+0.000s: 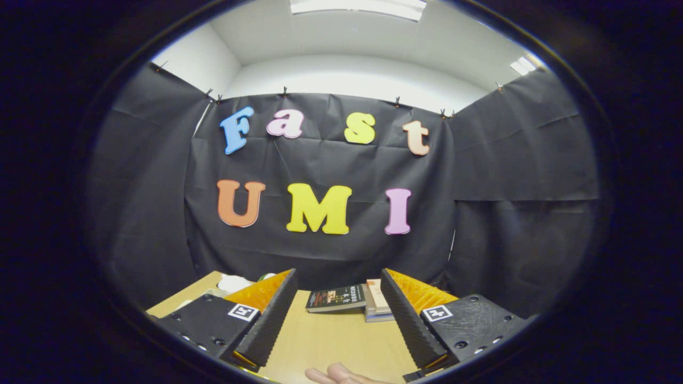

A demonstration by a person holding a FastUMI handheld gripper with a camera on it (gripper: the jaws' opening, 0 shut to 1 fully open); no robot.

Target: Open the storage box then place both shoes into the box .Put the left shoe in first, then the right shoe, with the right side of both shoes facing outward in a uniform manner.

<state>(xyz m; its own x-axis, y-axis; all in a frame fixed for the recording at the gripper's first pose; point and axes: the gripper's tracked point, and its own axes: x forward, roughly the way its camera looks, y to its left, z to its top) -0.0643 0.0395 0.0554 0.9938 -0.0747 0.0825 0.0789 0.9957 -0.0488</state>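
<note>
1. The gripper [337, 314] is held level and high, looking along the worktop [331, 341] toward the booth's cloth wall; its fingers [272, 320] are spread wide with nothing between them but bare worktop.
2. Beyond the fingers, a dark-covered book [336, 298] lies flat, and just beside it a small stack of books [376, 305] runs partly behind the right finger. They sit at the far edge, seemingly parked clear of the working space.
3. Past the left finger, something white and a bit of green [237, 281] peek over it; too little shows to say whether this is a shoe or the storage box.
4. Below the fingers, a person's fingertips [339, 375] rest on the worktop.
5. With the view aimed at the wall and the fingers gaping, I judge the gripper is between grasps; which stage of the task this is cannot be settled.
</note>
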